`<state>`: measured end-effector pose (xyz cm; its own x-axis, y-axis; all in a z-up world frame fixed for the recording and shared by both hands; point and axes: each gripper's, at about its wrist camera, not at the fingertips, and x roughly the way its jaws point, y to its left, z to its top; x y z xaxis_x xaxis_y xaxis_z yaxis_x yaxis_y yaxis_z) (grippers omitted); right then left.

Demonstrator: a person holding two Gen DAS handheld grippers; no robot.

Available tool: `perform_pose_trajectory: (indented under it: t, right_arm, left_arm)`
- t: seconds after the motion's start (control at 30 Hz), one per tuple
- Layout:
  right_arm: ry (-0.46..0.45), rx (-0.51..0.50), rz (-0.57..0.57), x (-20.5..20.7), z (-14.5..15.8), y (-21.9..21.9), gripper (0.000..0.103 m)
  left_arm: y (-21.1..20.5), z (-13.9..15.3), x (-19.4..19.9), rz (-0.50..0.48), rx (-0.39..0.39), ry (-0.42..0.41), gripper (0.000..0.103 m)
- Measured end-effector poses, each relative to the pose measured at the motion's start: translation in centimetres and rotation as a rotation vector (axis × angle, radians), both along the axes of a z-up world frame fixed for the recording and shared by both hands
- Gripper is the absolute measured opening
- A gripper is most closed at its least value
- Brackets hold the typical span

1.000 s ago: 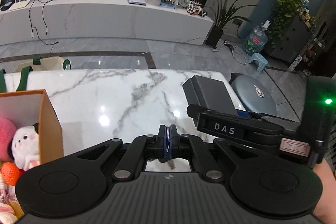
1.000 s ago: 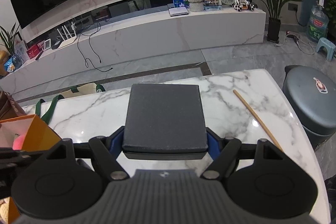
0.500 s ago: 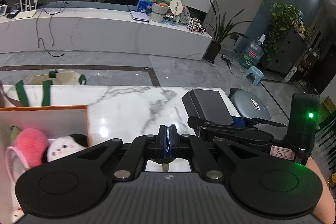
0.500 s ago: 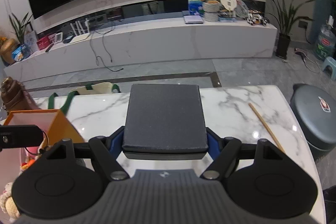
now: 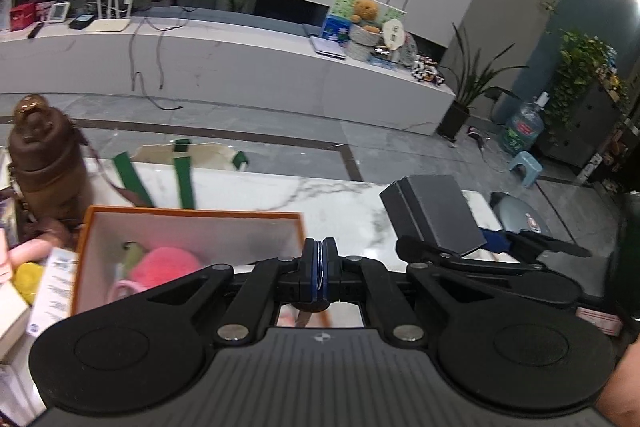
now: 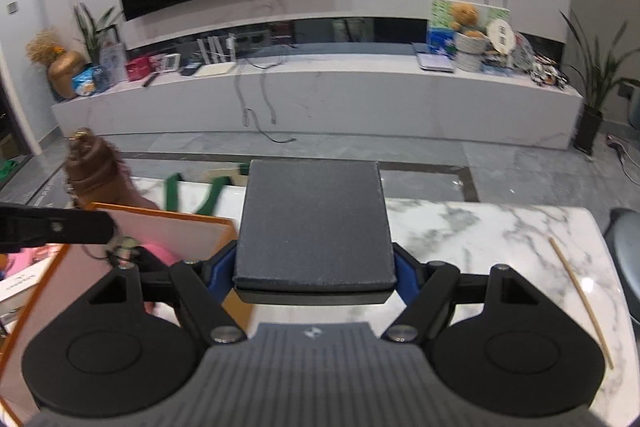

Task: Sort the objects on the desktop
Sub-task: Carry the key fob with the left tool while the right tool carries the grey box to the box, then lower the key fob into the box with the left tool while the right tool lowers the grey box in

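My right gripper (image 6: 314,267) is shut on a flat dark grey box (image 6: 314,219), its blue pads pressing on the two sides, and carries it above the marble table (image 6: 480,239). The left wrist view shows the same grey box (image 5: 436,211) at the right, in the right gripper (image 5: 460,247). My left gripper (image 5: 320,267) is shut, pads together, over the near right corner of an open orange box (image 5: 192,227). That orange box (image 6: 160,223) holds a pink plush (image 5: 164,267) and other small things. I cannot tell whether anything thin is pinched.
A brown bottle (image 5: 44,163) stands left of the orange box. Behind it lies a bag with green handles (image 5: 180,151). A wooden stick (image 6: 580,299) lies near the table's right edge. Beside that edge stands a grey round stool (image 6: 624,259). Cartons (image 5: 52,287) crowd the left.
Both grippers have moved left across the table, the grey box still held. The orange box has come nearer and the brown bottle has come into view.
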<state>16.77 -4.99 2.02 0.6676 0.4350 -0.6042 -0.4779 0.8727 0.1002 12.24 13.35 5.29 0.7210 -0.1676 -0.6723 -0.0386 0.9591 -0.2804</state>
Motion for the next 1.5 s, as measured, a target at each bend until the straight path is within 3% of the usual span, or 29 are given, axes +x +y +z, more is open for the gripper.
perform_pose_trajectory:
  t: [0.27,0.47,1.03,1.5]
  right_arm:
    - [-0.012,-0.009,0.108,-3.0,0.5,3.9,0.077]
    - [-0.007,-0.054,0.185,-4.6,-0.3,6.5,0.077]
    - [0.039,-0.207,0.379,-8.8,-4.9,11.6,0.077]
    - [0.082,-0.281,0.410,-8.8,-7.4,13.3,0.077]
  left_arm:
    - [3.2,-0.6,-1.6,0.045,0.023,0.021,0.002]
    - [5.1,-2.6,-1.6,0.062,0.035,0.083,0.002]
    - [6.2,-7.6,-2.4,0.040,0.139,0.228,0.003]
    - [6.5,-8.2,-2.3,0.021,0.174,0.256,0.004]
